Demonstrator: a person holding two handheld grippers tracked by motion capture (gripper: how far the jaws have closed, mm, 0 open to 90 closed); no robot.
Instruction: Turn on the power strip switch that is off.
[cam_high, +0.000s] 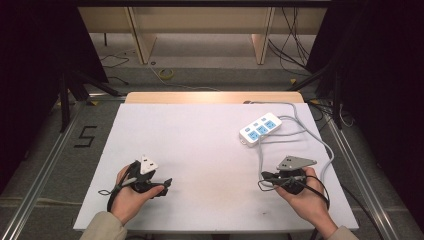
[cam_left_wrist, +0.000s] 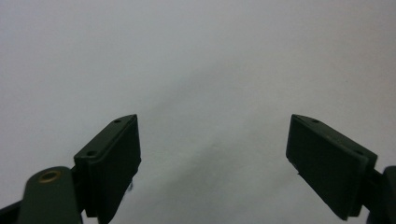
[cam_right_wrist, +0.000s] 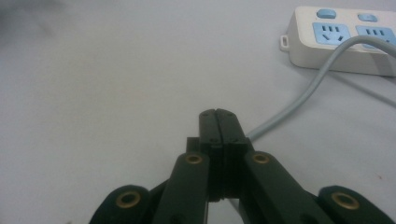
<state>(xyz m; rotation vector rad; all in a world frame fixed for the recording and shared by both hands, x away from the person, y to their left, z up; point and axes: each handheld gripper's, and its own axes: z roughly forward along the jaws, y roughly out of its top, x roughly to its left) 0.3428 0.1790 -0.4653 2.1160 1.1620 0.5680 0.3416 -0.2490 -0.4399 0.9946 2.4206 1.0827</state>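
Early stage, by the look of it: power strip (cam_high: 260, 129) lying flat near the far right corner of the table (cam_high: 200, 150), sockets empty, grey cable (cam_high: 320, 145) looping down along the right edge, nothing lifted or gripped yet. Left gripper (cam_high: 162, 187) resting near the near left corner, jaws spread wide, holding nothing. Right gripper (cam_high: 266, 176) near the near right edge, jaws pressed together with nothing between them, just beside the cable. Probably left to do: reaching for the cable or strip. From the right gripper view, blue sockets and cable (cam_right_wrist: 299, 100) running behind the closed tips; from the left gripper view, bare white surface between parted jaws. From the high view, both hands together.
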